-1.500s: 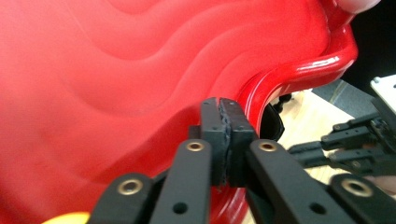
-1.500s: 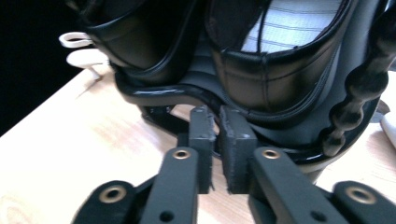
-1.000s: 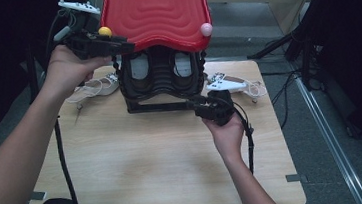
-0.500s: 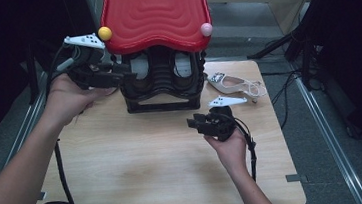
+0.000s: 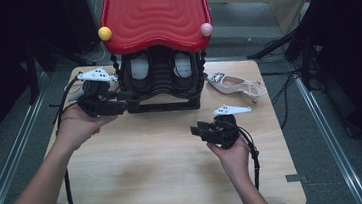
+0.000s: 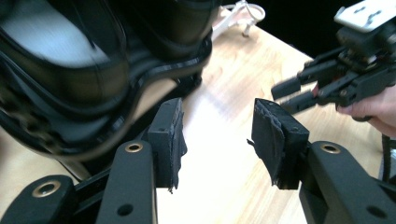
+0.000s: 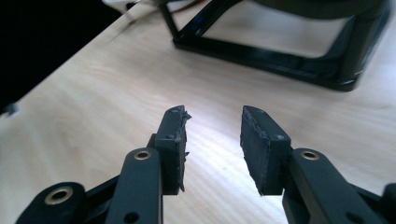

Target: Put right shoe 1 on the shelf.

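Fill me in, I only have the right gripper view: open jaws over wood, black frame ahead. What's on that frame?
Observer: A red wavy panel tops the black stand, a yellow ball and a pink ball at its corners.
Operator: Left gripper?
Observer: The left gripper is by the stand's left foot, jaws just opened wider, empty.
Operator: Anything outside my frame?
Observer: A white sandal lies right of the stand.

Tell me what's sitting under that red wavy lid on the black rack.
Under the red lid, the black rack shows two dark, rounded pockets with pale insides, possibly shoes. The lid covers the rack's top and whatever lies behind it, so that part can't be seen.
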`<state>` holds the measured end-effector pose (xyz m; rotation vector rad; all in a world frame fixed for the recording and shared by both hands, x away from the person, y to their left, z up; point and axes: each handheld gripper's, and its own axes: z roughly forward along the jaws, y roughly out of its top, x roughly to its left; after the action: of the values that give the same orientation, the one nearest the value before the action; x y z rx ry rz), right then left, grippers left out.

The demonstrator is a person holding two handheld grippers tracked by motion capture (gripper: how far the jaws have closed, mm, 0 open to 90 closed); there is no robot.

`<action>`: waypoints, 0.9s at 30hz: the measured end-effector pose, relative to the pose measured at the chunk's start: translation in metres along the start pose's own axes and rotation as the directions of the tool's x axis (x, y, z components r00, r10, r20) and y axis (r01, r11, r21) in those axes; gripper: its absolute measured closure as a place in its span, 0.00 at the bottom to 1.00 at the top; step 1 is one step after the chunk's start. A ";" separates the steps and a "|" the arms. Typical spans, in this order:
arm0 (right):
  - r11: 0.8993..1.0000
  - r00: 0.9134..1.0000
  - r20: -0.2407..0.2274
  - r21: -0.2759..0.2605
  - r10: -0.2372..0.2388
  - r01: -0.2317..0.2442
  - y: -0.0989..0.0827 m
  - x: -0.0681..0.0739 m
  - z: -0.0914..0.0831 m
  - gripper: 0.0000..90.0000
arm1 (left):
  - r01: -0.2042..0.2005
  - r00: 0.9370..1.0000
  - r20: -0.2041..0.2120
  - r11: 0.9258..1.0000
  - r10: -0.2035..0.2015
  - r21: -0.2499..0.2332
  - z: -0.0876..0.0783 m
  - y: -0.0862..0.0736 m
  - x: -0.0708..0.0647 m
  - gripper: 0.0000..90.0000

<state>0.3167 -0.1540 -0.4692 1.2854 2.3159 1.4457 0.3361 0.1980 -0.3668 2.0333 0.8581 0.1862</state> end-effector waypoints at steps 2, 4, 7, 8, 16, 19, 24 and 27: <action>1.000 1.000 -0.009 -0.012 0.012 -0.012 -0.002 0.000 -0.001 0.72 | 0.007 1.000 -0.004 1.000 -0.007 0.019 0.007 -0.009 0.002 0.60; 1.000 0.999 -0.027 0.001 0.023 -0.023 -0.002 -0.002 -0.001 0.71 | 0.024 1.000 0.009 0.999 -0.025 0.034 0.014 -0.019 0.007 0.60; 1.000 1.000 -0.026 0.017 0.014 -0.013 -0.003 -0.003 -0.001 0.71 | 0.061 0.998 0.028 0.997 -0.062 0.038 0.023 -0.034 0.013 0.60; 1.000 1.000 -0.025 0.017 0.012 -0.012 -0.003 -0.004 -0.001 0.71 | 0.073 0.997 0.027 0.997 -0.074 0.039 0.025 -0.038 0.015 0.60; 1.000 0.999 0.052 -0.006 -0.005 0.006 -0.008 -0.003 -0.004 0.72 | 0.074 0.997 0.000 0.994 -0.074 0.074 0.032 -0.062 0.033 0.61; 1.000 0.999 0.034 0.006 0.013 -0.013 -0.008 -0.006 -0.004 0.67 | 0.095 0.995 -0.007 0.993 -0.095 0.066 0.030 -0.069 0.038 0.61; 1.000 0.999 0.036 0.023 -0.013 0.012 -0.007 -0.008 -0.005 0.72 | 0.097 0.995 -0.021 0.993 -0.096 0.065 0.026 -0.076 0.045 0.60; 1.000 0.998 0.054 0.007 -0.022 0.022 -0.006 -0.009 -0.008 0.70 | 0.090 0.996 -0.035 0.994 -0.088 0.065 0.024 -0.080 0.048 0.59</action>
<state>0.3143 -0.1666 -0.4728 1.2805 2.2953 1.3806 0.3420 0.2406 -0.4525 2.0533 0.9845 0.1420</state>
